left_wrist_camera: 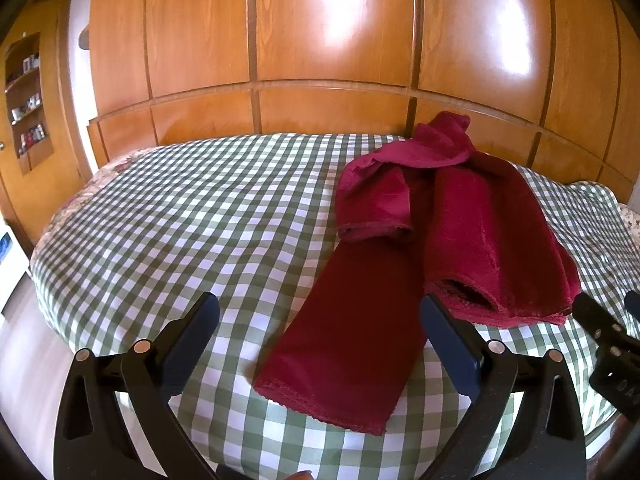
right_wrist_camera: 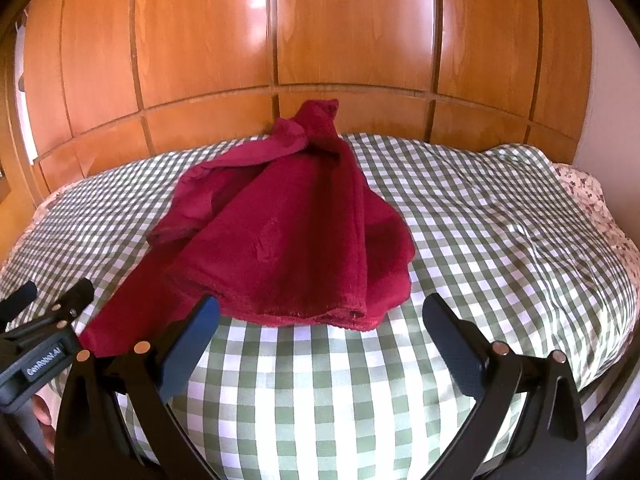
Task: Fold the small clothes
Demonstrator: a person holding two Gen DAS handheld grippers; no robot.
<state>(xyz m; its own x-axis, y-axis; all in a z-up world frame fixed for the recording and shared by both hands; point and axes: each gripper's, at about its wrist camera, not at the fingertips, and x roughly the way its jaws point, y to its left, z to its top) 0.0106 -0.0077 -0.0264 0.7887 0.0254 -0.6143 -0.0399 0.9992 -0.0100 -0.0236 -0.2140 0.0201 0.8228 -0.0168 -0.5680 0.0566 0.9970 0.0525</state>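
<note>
- A dark red garment [left_wrist_camera: 448, 216] is spread on the bed [left_wrist_camera: 180, 216], toward its right half in the left wrist view; the top of the garment is bunched against the wooden panelling [left_wrist_camera: 332, 40] at the far edge.
- One flat strip of the garment is extended toward the near edge of the bed; two shorter fleecy parts are laid beside and above it.
- The left tongs [left_wrist_camera: 320, 328] are held released, with the jaws set wide to either side of the near end of that strip; nothing is gripped.
- The right tongs [right_wrist_camera: 320, 328] are likewise spread apart and empty, poised over the green-and-white checked cover [right_wrist_camera: 480, 220] just before the garment's near hem.
- A shelf niche [left_wrist_camera: 28, 96] with small items is seen at far left.
</note>
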